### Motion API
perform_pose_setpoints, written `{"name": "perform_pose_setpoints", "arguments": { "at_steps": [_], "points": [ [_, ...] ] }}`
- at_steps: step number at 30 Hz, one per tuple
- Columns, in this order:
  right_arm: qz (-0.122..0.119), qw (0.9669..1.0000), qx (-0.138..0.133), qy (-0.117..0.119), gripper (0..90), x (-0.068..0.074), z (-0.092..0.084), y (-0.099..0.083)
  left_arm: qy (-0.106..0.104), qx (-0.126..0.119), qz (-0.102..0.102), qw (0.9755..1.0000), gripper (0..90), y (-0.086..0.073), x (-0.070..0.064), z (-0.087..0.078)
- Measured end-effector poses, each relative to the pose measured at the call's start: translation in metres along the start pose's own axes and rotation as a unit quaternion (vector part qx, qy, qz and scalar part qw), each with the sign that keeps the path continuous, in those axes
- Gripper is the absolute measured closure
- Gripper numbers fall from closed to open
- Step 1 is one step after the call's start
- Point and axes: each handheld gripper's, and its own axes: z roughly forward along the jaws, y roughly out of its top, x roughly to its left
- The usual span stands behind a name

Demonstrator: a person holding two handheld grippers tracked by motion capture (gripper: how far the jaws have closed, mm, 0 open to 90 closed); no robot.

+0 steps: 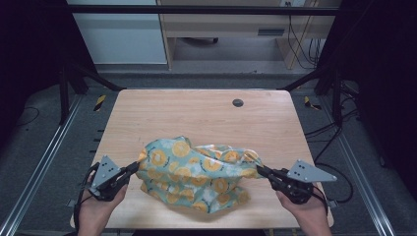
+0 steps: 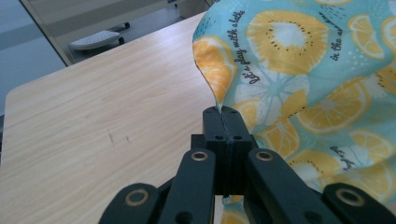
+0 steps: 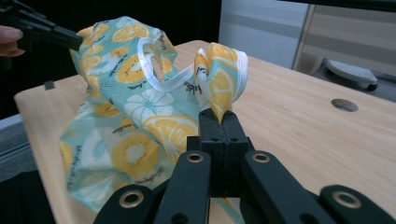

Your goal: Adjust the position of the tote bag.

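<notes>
Near the front edge of the table (image 1: 147, 105) lies the citrus-print cloth (image 1: 196, 174) — I have the left gripper (image 1: 134, 167) clamped on its left edge and the right gripper (image 1: 260, 170) pinching the opposite one, presumably so I can stretch it flat between them — it's bunched for now.

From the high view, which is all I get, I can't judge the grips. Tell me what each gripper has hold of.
Observer: The left gripper has its jaws shut on an edge of the citrus-print cloth.
Operator: Now the right one.
Observer: The right gripper is shut on a folded corner of it.
Operator: Describe any trim.
Observer: A white band loops along the raised edge.
</notes>
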Motion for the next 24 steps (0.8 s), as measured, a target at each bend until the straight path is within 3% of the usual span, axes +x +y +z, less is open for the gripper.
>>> {"name": "perform_pose_setpoints", "arguments": {
  "at_steps": [6, 11, 12, 13, 18, 21, 24],
  "points": [
    [0.006, 0.9998, 0.014, 0.016, 90.0, 0.013, -0.007, -0.019, -0.014, 0.0, 0.011, 0.9998, 90.0, -0.018, -0.01, -0.008],
    [0.016, 0.9985, 0.037, 0.037, 90.0, 0.012, -0.006, -0.044, -0.033, 0.04, 0.041, 0.9978, 90.0, -0.03, -0.02, 0.0],
    [0.016, 0.9982, 0.041, 0.04, 90.0, 0.012, -0.006, -0.046, -0.045, 0.055, 0.047, 0.9963, 90.0, -0.033, -0.023, 0.004],
    [0.016, 0.9982, 0.041, 0.04, 90.0, 0.012, -0.006, -0.046, -0.045, 0.055, 0.047, 0.9963, 90.0, -0.033, -0.023, 0.004],
    [0.002, 0.9965, 0.062, 0.056, 90.0, 0.014, -0.001, -0.054, -0.058, 0.101, 0.09, 0.9891, 90.0, -0.038, -0.033, 0.014],
    [-0.006, 0.9948, 0.077, 0.066, 90.0, 0.017, 0.003, -0.058, -0.06, 0.112, 0.098, 0.987, 90.0, -0.04, -0.035, 0.018],
    [-0.012, 0.9927, 0.095, 0.074, 90.0, 0.018, 0.007, -0.062, -0.063, 0.133, 0.107, 0.9833, 90.0, -0.044, -0.035, 0.025]
  ]
}}
